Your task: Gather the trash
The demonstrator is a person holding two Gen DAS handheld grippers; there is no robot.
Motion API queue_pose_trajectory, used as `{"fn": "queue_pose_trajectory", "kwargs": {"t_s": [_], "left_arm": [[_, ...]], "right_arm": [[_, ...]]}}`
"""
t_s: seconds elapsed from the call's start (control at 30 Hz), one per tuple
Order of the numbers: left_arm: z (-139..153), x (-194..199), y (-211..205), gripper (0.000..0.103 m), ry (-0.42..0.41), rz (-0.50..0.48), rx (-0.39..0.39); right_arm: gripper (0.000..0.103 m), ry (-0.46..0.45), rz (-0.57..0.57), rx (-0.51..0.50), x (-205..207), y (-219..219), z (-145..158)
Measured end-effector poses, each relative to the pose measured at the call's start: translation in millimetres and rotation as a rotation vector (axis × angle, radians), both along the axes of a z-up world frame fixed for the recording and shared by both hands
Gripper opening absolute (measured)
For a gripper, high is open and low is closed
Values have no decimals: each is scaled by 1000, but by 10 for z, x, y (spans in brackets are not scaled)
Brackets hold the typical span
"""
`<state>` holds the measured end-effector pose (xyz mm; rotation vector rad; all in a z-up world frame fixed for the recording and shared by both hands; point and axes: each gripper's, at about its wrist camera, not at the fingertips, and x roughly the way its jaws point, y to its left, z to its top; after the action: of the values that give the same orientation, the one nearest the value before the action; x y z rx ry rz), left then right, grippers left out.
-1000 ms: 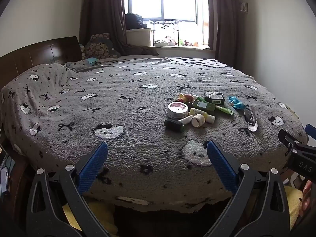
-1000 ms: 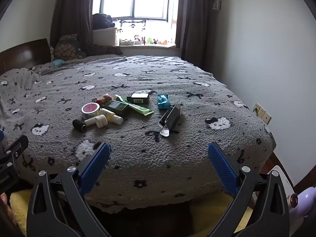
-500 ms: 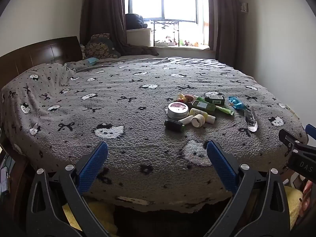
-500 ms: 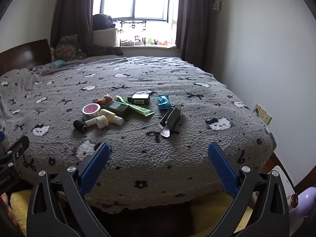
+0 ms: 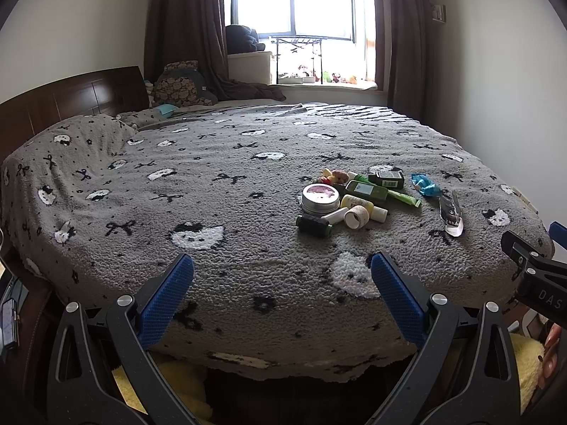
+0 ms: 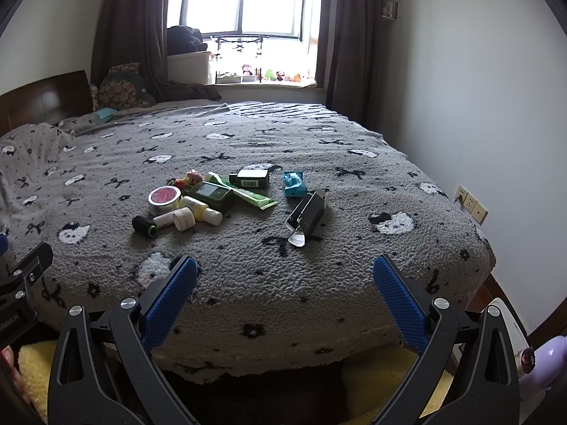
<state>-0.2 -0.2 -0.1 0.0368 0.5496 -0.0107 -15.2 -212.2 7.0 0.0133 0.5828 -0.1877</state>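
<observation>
Grey blanket (image 6: 319, 283) edge (overhanging) near.

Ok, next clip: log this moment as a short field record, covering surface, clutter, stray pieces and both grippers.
surface: bed blanket, grey with a cat print
cluster: round tin, green tube, dark spool, small bottles, touching or overlapping
apart, right of cluster: opened black carton, teal wrapper
left gripper: open, empty, short of the bed edge
right gripper: open, empty, short of the bed edge
</observation>
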Motion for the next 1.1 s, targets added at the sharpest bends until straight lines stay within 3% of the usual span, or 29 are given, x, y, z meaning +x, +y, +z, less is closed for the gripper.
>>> {"fn": "queue_pose_trajectory", "kwargs": {"t_s": [1.1], "left_arm": [[58,-10,77,95,-8,4,8]], "right_arm": [[100,-13,-3,3,-16,-3,15]]}}
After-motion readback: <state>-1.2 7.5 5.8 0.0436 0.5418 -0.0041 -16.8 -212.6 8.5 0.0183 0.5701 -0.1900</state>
